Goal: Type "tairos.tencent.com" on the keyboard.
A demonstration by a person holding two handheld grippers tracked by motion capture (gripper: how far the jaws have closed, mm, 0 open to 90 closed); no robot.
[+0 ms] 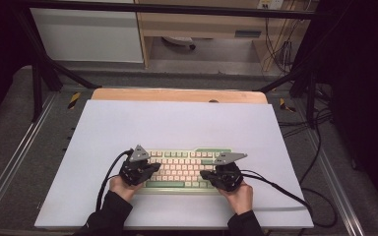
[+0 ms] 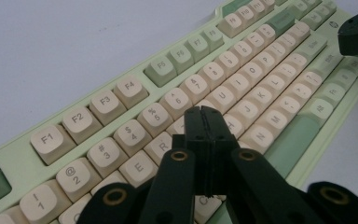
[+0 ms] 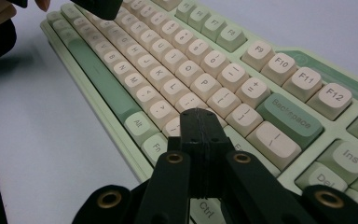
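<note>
A pale green keyboard [image 1: 187, 169] with cream and green keys lies on the white table sheet, near its front edge. My left gripper [image 1: 152, 168] hovers over the keyboard's left half, jaws pressed together with nothing between them; in the left gripper view its tip [image 2: 204, 112] sits above the keys around T and Y on the keyboard [image 2: 121, 93]. My right gripper [image 1: 205, 174] hangs over the right half, also shut and empty; its tip [image 3: 196, 113] is above the keys near the right end of the keyboard [image 3: 279, 119], below the Backspace key [image 3: 290, 120].
The white sheet [image 1: 177, 123] covers a wooden table [image 1: 177, 94]. Black cables [image 1: 285, 191] trail from both grippers across the sheet. Dark frame bars and floor cables stand beyond the table's sides. A desk and cabinet are at the back.
</note>
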